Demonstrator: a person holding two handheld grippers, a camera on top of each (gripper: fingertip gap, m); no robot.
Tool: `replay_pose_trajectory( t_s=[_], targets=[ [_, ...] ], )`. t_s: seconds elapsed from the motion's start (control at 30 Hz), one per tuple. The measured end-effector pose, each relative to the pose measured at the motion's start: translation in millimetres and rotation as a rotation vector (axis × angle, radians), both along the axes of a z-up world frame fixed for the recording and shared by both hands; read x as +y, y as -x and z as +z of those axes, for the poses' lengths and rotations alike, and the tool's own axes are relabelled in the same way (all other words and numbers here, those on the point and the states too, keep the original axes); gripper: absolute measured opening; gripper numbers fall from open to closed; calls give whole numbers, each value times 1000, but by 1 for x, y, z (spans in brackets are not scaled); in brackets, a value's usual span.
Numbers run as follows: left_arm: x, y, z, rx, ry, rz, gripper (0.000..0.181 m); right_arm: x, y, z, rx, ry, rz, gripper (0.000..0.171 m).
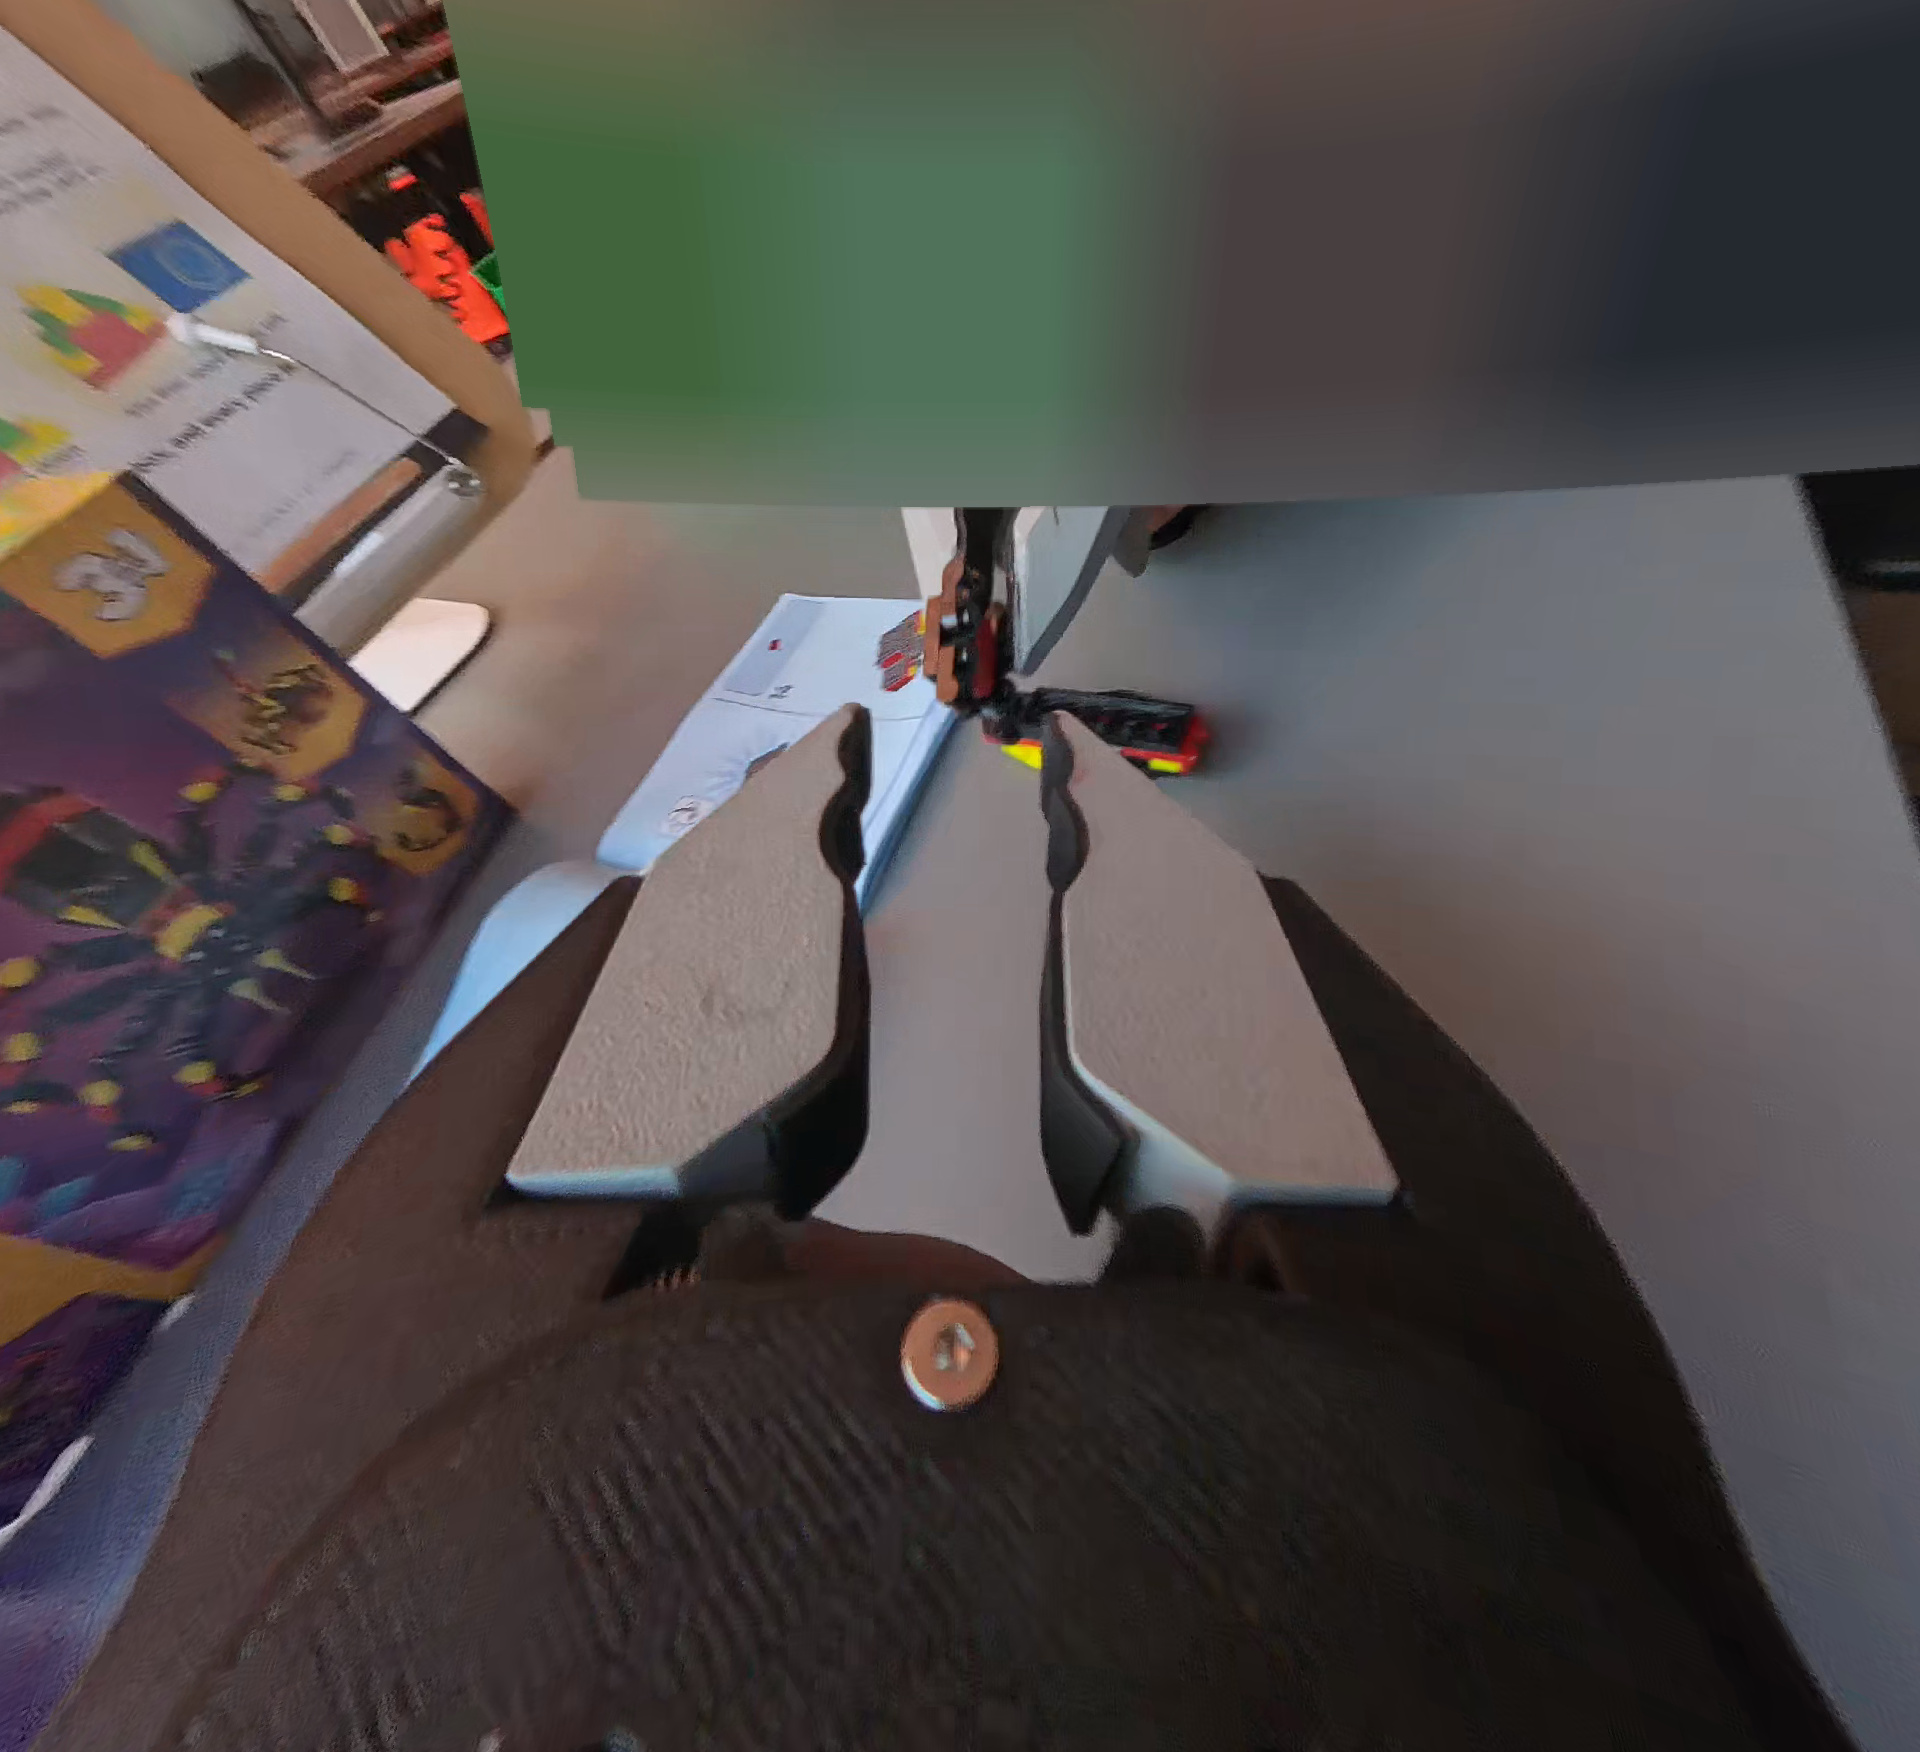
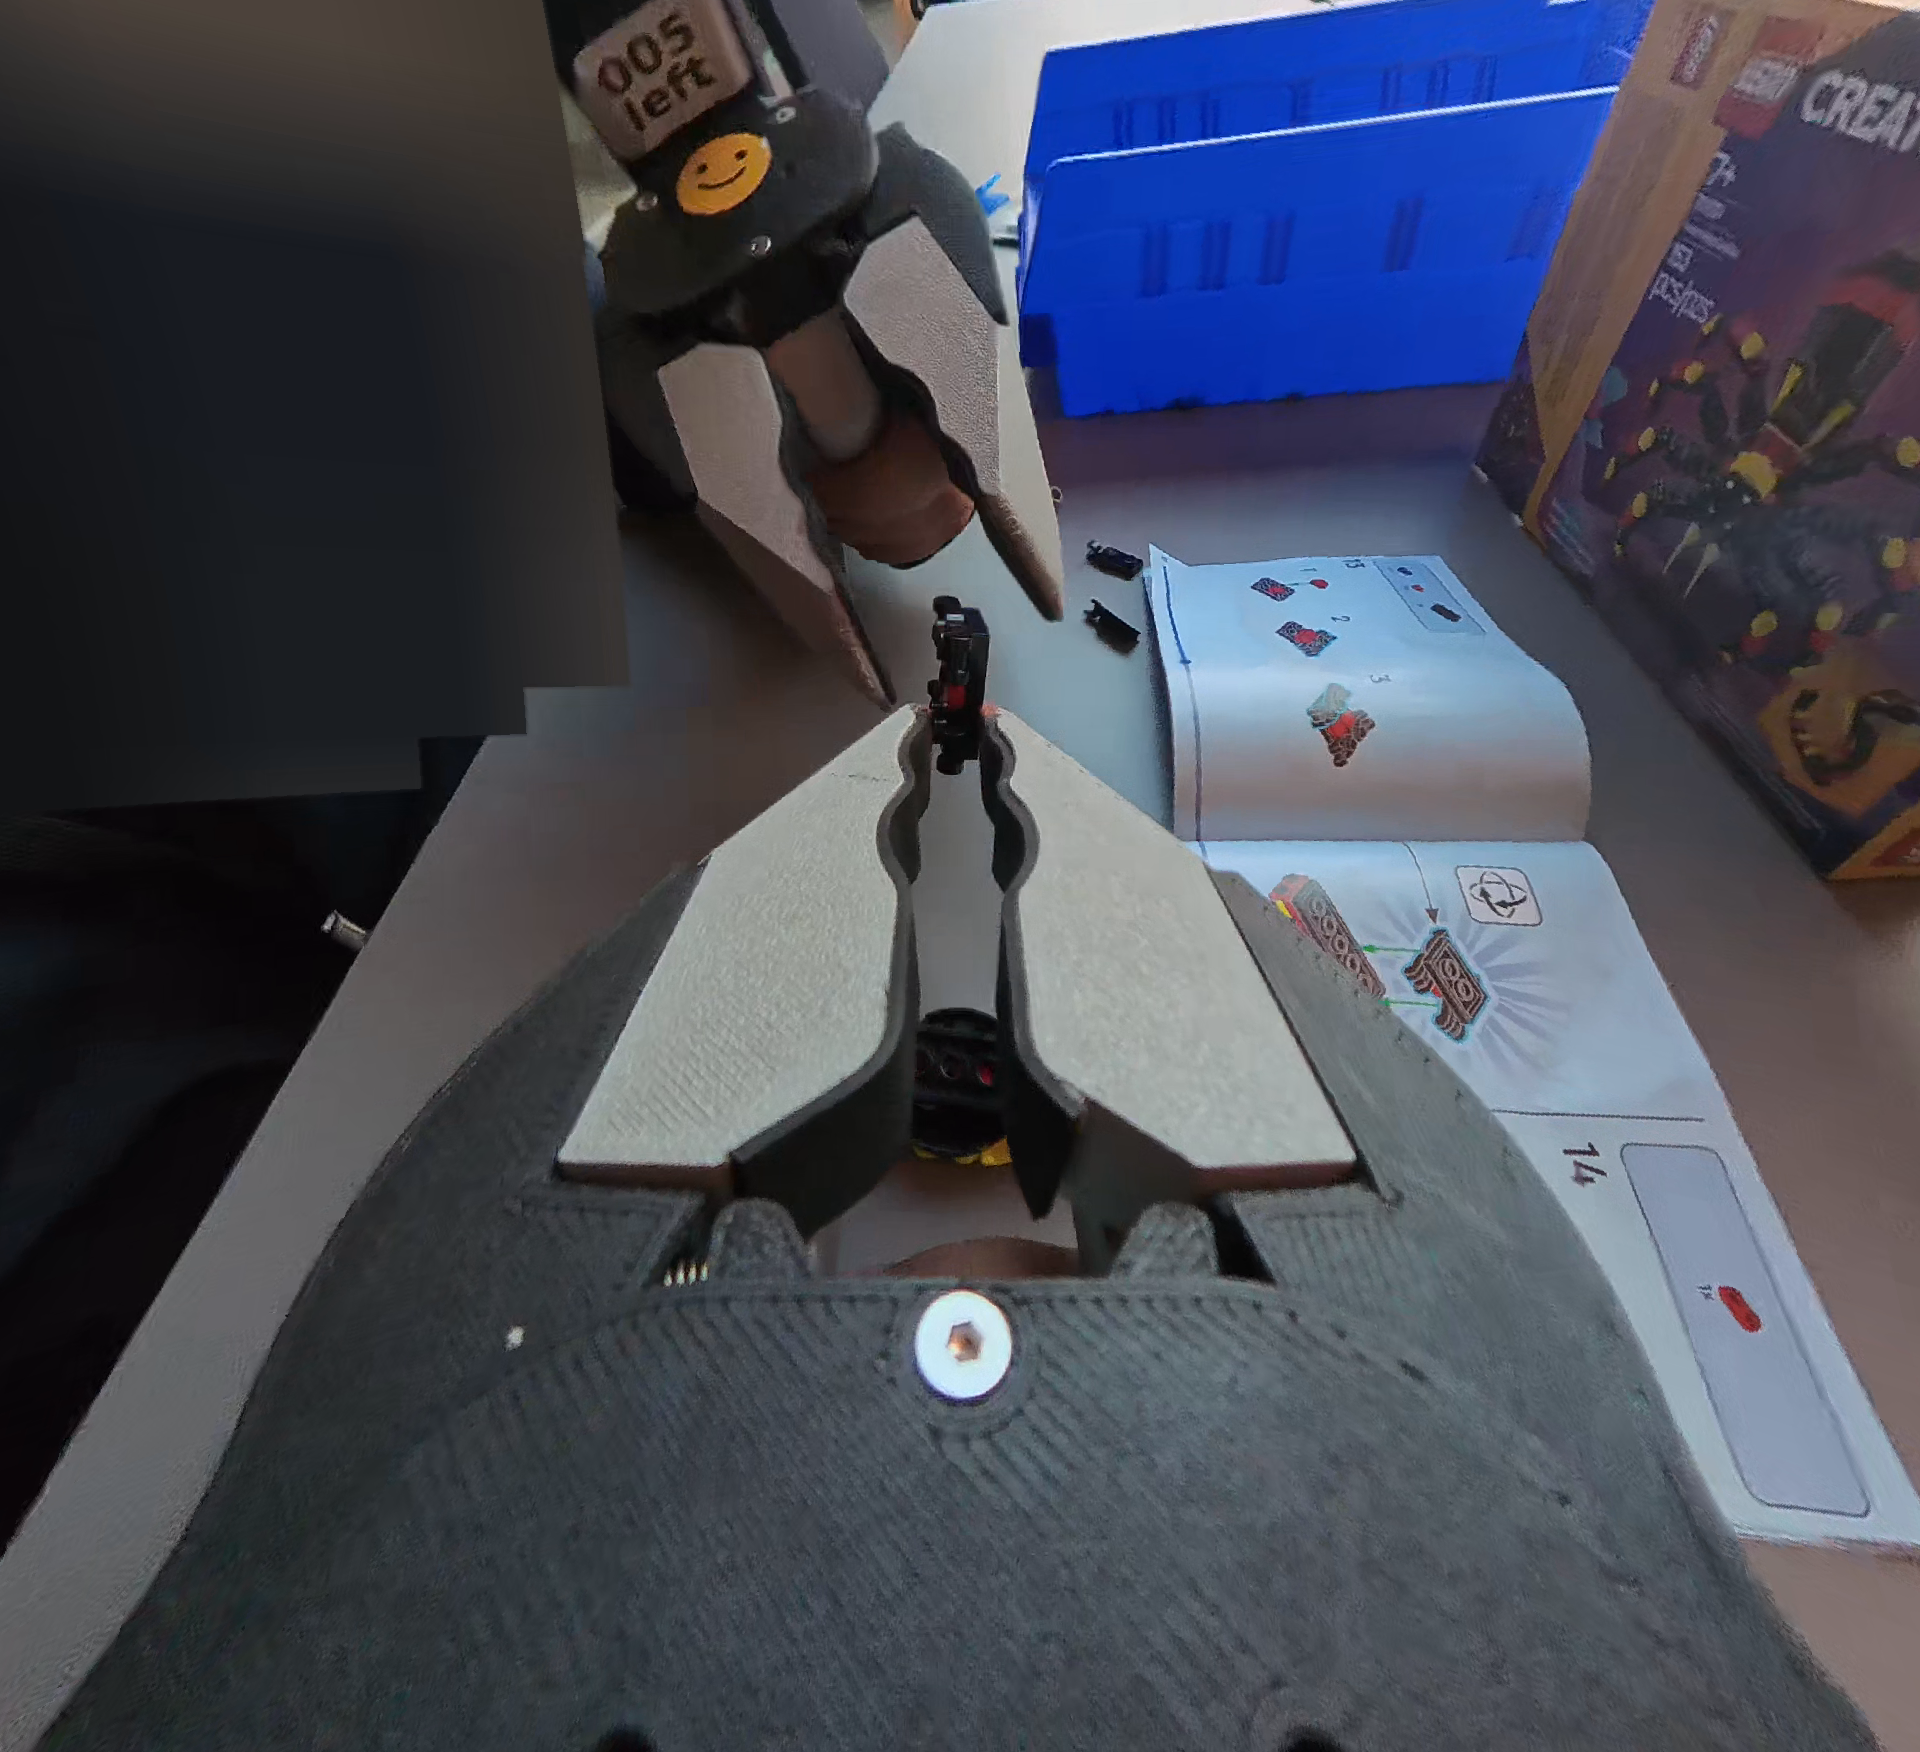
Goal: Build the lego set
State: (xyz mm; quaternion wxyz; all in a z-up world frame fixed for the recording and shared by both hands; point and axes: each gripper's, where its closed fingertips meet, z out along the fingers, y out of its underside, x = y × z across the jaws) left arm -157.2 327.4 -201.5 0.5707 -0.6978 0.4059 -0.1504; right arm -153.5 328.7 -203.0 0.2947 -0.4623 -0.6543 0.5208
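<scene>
Sub-assembly [image 2: 958,684] of black and red bricks — upright, pinched at the right gripper [image 2: 956,715] fingertips for presentation. Left gripper [image 2: 971,653], at 12 o'clock, hangs with fingers spread, empty — positioned to receive.

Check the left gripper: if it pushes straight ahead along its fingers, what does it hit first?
Probably the small black-and-red lego assembly pinched in the right gripper. The open left gripper points right at it, and its fingertips sit just short of it. A black, red and yellow lego piece lies on the table beside that line; depth is unclear.
</scene>
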Motion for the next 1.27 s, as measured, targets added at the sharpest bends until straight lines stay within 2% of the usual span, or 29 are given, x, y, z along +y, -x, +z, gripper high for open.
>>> replay_pose_trajectory(
  t_s=[0.07, 0.17, 0.37, 0.47, 0.53, 0.7, 0.87, 1.07, 1.27],
  targets=[
    [-6, -6, 2, -58, 36, -43, 19, -4, -2, -5, -1, -120, 1, 6],
    [-8, -9, 0, -57, 58, -63, 10, -9, -2, -6, 22, -258, -10, 6],
    [-10, -11, -1, -10, 14, -66, 7, -10, -1, -8, 19, -313, -30, 6],
    [-11, -11, -5, 30, 0, -72, 7, -6, -2, -13, -24, -294, -33, 8],
    [-8, -9, -6, 68, -41, -50, 7, -1, -4, -18, -64, -260, -41, 22],
    [2, 0, -8, 283, -257, 38, 7, 7, -10, -15, -122, -82, -49, 41],
    [2, -1, -8, 443, -429, 60, 7, 9, -10, -16, -167, 40, -54, 40],
    [3, 1, -8, 492, -462, 73, 7, 5, -13, -19, -206, 64, -27, 41],
    [6, 5, -8, 445, -416, 93, 7, 27, -18, -17, -189, 43, -109, 41]
  ],
)
